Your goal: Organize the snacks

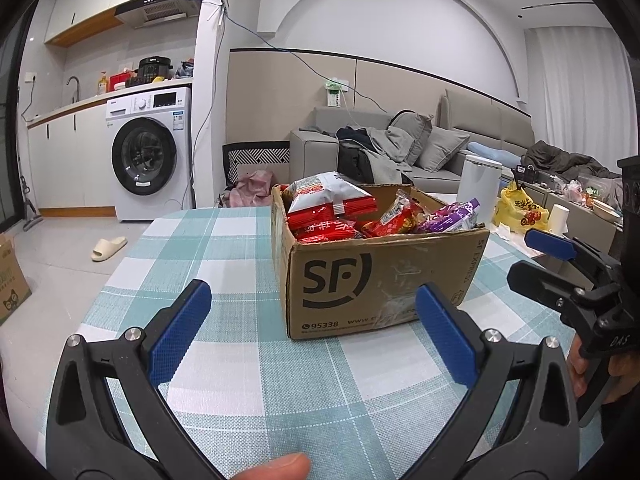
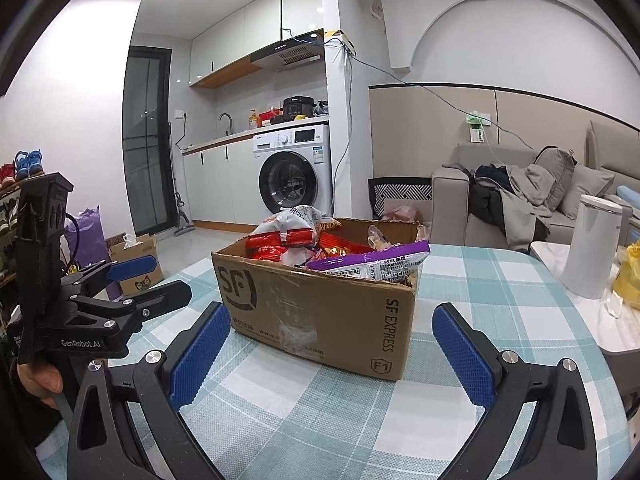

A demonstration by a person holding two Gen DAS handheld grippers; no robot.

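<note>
Cardboard box point(image 1: 372, 280) walls hide lower snack packets point(image 1: 332, 204); left tongs point(image 1: 312, 332), right tongs point(image 2: 332, 356) wide apart, empty.

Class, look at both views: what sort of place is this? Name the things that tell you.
Probably a small home, kitchen and living room open to each other: a washing machine under a counter, a grey sofa, and a table with a checked cloth.

cardboard box point(image 2: 320, 312) w/ "SF EXPRESS", "95338", hand-held gripper point(image 2: 132, 276) "GenRobot.AI"
</note>
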